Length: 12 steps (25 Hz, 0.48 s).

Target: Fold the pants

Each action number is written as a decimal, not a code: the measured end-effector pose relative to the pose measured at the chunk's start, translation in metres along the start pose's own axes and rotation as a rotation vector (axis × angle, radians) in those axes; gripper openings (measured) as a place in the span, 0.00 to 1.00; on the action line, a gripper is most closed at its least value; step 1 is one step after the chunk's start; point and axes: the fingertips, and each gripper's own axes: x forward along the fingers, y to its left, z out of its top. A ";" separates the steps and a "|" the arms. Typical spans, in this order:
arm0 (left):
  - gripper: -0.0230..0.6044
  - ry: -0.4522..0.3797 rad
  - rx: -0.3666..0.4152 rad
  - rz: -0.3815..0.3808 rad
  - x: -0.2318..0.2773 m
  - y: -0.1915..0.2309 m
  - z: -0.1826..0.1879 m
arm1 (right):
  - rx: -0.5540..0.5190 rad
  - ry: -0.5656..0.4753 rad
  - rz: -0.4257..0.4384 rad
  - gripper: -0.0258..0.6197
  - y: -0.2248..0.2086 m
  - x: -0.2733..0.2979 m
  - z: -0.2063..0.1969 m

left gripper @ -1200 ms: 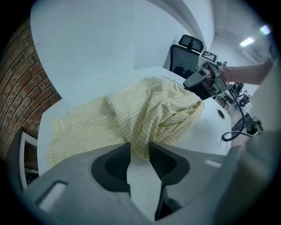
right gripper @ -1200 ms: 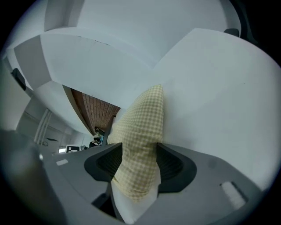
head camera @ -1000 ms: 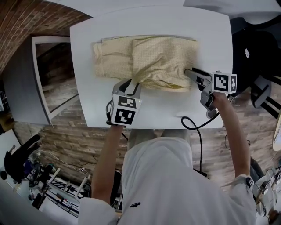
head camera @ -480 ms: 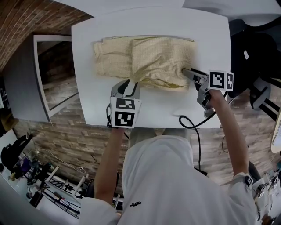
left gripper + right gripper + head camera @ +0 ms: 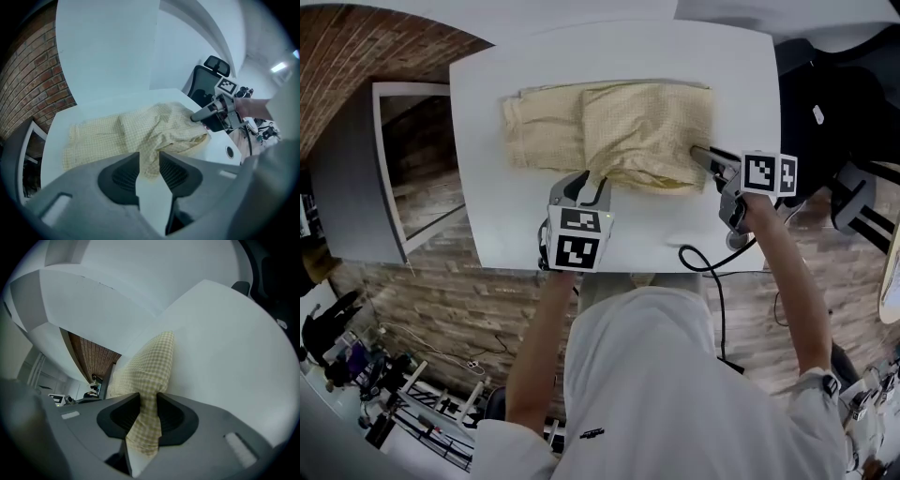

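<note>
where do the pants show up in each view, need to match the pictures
Head view: the pants lie upper centre, across the far half of the white table.
Left gripper view: centre, a corner reaching down between the fingers.
Right gripper view: lower centre, a strip clamped between the fingers.
Shared landmark: the white table under them.

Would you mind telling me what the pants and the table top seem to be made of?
The pants look like thin woven cloth, likely cotton or a blend, with a matte finish: a fine pale yellow check, soft creases and loose bunching. The table has a smooth white top, probably laminate or painted board: an even colour, a faint sheen and no grain showing.
</note>
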 end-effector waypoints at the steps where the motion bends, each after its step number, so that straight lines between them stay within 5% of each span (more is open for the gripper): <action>1: 0.26 0.000 0.001 -0.002 0.001 -0.002 0.002 | -0.004 -0.005 -0.009 0.23 -0.004 -0.007 0.002; 12: 0.22 -0.007 0.018 -0.050 0.015 -0.052 0.025 | -0.068 -0.032 -0.105 0.22 -0.046 -0.098 0.016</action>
